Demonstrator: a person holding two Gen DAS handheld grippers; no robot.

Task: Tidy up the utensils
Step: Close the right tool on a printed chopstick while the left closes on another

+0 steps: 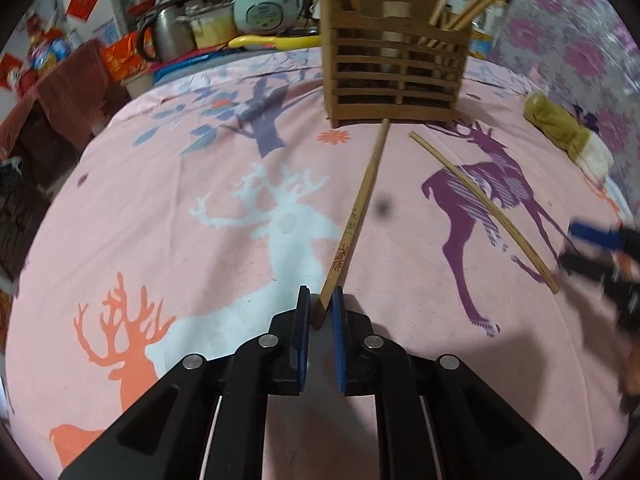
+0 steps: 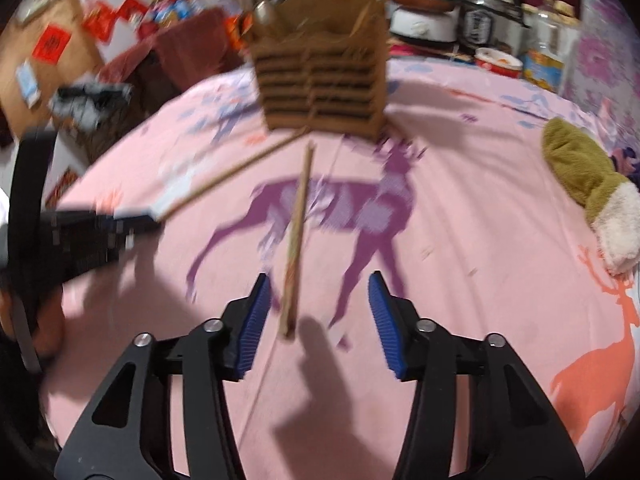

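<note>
A wooden slatted utensil holder [image 1: 396,80] [image 2: 324,84] stands at the far side of the pink deer-print cloth, with several chopsticks upright in it. My left gripper [image 1: 321,304] is shut on the near end of a printed wooden chopstick [image 1: 360,216], whose far tip lies at the holder's base. A second, slightly bowed chopstick [image 1: 484,208] [image 2: 298,228] lies to the right. My right gripper [image 2: 318,280] is open around its near end, and the stick sits closer to the left pad without touching either. The right wrist view is blurred and shows the left gripper [image 2: 132,216] at the left.
An olive and white mitten [image 1: 560,132] [image 2: 588,176] lies at the cloth's right edge. Behind the cloth stand a rice cooker [image 1: 266,8], a metal kettle [image 1: 168,32], pots and jars. The pink cloth [image 1: 200,248] covers the whole work surface.
</note>
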